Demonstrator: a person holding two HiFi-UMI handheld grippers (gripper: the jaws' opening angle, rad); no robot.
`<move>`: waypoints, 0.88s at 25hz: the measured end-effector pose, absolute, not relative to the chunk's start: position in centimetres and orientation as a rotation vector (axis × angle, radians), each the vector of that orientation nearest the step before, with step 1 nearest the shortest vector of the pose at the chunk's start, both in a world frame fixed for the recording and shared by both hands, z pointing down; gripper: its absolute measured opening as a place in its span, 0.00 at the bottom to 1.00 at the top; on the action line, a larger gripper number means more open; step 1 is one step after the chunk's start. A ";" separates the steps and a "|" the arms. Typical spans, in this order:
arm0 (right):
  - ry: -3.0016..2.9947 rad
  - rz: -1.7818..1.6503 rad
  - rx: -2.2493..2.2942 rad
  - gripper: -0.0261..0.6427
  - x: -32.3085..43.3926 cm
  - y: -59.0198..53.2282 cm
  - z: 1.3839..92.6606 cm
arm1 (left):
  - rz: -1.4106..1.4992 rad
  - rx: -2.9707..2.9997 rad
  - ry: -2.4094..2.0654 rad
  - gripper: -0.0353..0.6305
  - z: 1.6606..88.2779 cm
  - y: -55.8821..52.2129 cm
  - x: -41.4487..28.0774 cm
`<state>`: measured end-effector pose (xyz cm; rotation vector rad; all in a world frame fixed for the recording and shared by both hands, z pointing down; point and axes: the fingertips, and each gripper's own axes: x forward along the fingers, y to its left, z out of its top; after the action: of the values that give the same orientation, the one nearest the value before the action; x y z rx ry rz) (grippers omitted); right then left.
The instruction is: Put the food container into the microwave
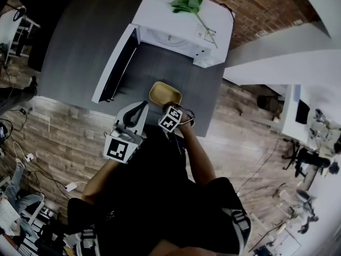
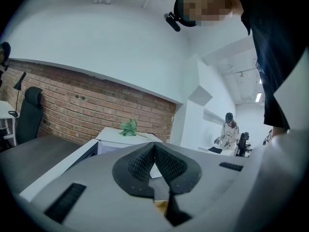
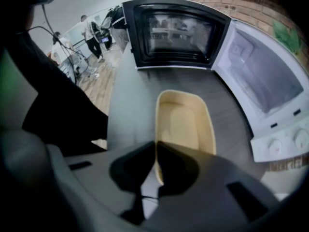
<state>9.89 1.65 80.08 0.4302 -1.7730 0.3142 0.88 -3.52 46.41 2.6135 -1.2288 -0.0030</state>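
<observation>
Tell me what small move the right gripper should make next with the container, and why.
Probably lift the food container slightly and ease it toward the microwave cavity. The right gripper is shut on its near rim, the microwave door stands wide open, and the cavity looks empty.

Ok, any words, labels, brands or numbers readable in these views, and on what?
No text can be read in any view.
Microwave: the marks by the knobs are too small and blurred to read.
Food container: no print visible.
Square markers on the gripper cubes: black-and-white patterns, not letters.
</observation>
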 end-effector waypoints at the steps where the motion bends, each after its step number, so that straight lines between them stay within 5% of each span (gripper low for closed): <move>1: -1.775 0.310 0.432 0.10 10.1 1.6 80.0 | -0.004 2.618 -1.231 0.11 46.4 -3.5 1.1; 22: -1.830 0.168 0.417 0.09 13.3 -0.2 77.7 | -0.023 2.616 -1.372 0.11 44.4 -3.2 4.9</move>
<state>13.30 -0.24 77.66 0.4167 -1.8298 0.1676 4.93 -3.21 44.36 2.6158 -1.3724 -0.0235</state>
